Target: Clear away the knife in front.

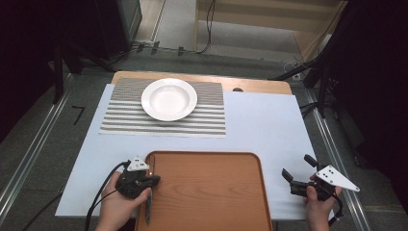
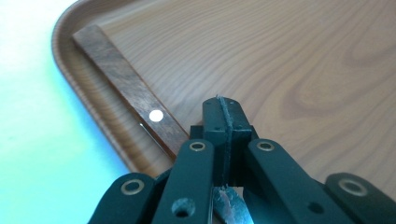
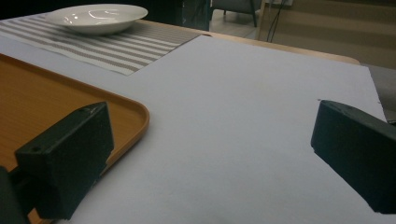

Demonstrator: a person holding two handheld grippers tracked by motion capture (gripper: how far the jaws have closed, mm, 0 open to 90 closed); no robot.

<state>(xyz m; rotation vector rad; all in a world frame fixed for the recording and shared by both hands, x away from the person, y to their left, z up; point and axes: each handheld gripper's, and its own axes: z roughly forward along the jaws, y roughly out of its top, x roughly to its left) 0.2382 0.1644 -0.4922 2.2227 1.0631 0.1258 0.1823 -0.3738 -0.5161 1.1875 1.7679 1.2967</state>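
The high view looks down over the whole desk point(image 1: 269, 125), while both close, low tool views share its wooden tray point(image 1: 207, 192).

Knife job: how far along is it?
Done: the white round plate sits on the striped placemat. In hand: the left gripper is shut on the wooden-handled knife in the brown wooden tray. Left: probably carrying it to the mat.

High view: table point(image 1: 269, 120) evenly lit from above, surroundings near black, soft detail throughout. White plate point(image 1: 169, 98) carries faint glare. Left gripper view: wooden tray point(image 2: 289, 60) sharp mid-frame, near black linkage blurred, left edge washed cyan. Right gripper view: dim, near jaws out of focus.
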